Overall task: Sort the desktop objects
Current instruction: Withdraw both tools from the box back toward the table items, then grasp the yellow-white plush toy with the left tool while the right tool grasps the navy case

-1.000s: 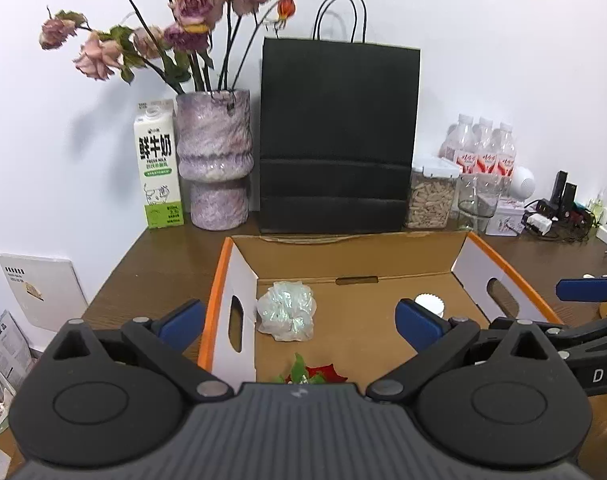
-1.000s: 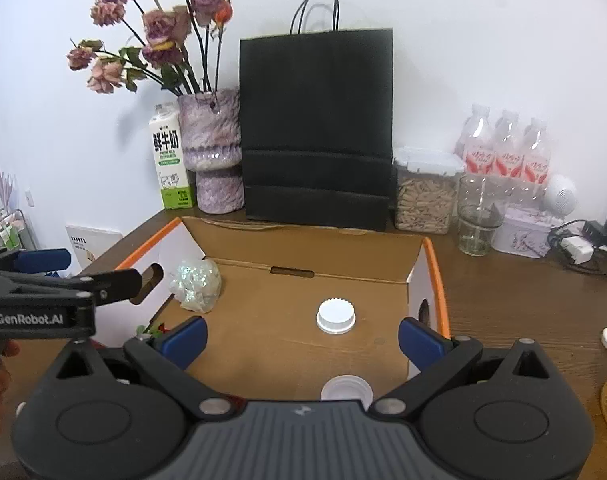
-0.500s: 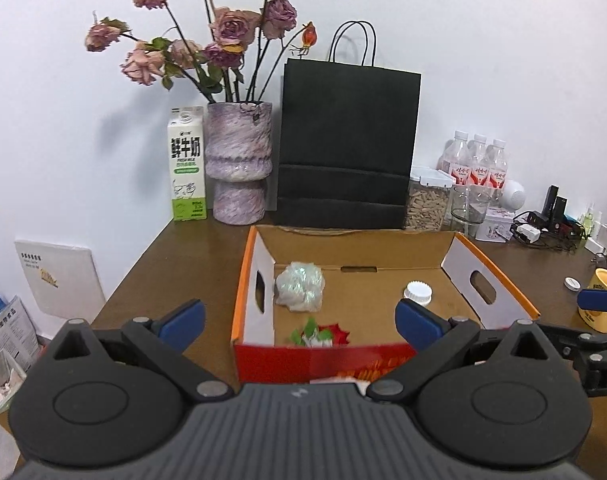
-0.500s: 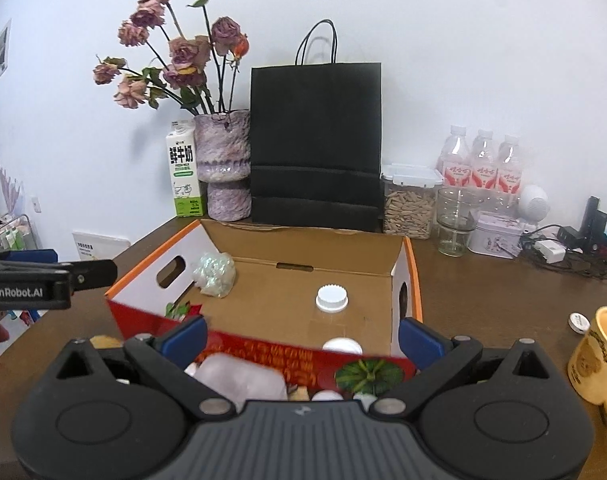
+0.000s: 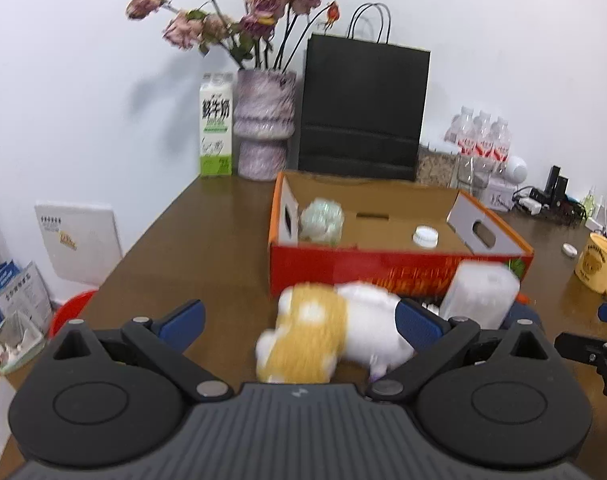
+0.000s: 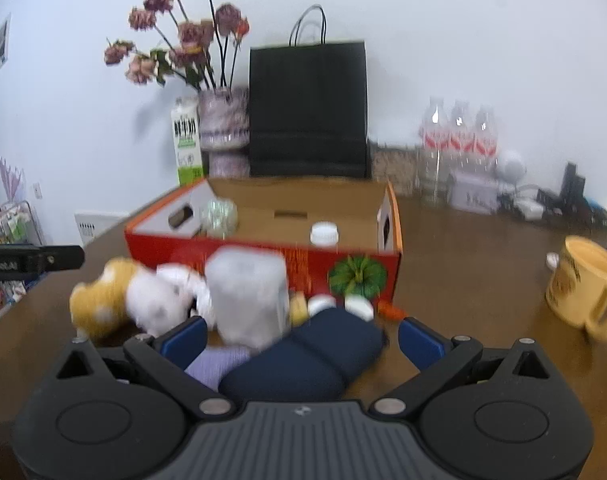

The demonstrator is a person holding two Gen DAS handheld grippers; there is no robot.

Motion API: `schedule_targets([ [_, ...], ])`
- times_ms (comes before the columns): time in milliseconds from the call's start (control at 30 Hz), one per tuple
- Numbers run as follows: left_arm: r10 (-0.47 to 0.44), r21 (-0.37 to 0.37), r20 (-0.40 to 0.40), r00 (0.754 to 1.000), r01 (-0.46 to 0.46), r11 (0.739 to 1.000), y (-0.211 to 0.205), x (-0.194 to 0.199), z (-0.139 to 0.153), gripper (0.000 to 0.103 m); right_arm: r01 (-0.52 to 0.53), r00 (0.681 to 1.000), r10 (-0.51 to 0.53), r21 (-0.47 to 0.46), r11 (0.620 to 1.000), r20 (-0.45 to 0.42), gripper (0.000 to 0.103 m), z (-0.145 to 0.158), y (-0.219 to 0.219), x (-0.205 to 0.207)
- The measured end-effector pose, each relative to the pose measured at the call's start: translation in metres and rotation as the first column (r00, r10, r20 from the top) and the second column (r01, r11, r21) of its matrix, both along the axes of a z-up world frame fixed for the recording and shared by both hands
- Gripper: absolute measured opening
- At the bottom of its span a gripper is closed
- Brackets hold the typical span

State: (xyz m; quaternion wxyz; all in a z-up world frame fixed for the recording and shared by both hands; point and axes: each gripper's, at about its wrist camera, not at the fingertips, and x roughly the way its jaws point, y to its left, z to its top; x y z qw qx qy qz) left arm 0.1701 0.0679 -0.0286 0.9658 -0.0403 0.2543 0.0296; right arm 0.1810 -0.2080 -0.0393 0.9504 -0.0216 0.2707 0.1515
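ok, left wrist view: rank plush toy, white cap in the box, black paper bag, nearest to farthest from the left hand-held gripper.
1. Plush toy, on the table just ahead of the left hand-held gripper, before the box.
2. White cap, inside the box, right part.
3. Black paper bag, against the wall behind the box.

Both wrist views face box (image 5: 383, 268), slightly blurred

box (image 5: 367, 268) red, orange rim | plush toy (image 5: 327, 332) yellow-white | mug (image 6: 583, 284) yellow | bag (image 5: 363, 108) black
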Motion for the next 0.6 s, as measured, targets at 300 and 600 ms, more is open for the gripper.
schedule_targets([
  [300,0.005,0.019,-0.044,0.999,-0.004,1.0,0.003,-0.007,-0.021,0.103,0.02,0.997,-0.021,-0.015,1.0,-0.068,0.102,-0.025,0.004,-0.008],
  [600,-0.019,0.063,-0.067,0.998,0.023,0.998,0.004,0.014,-0.027,0.103,0.04,0.994,-0.044,-0.044,0.998,-0.098,0.102,-0.026,0.016,0.013],
])
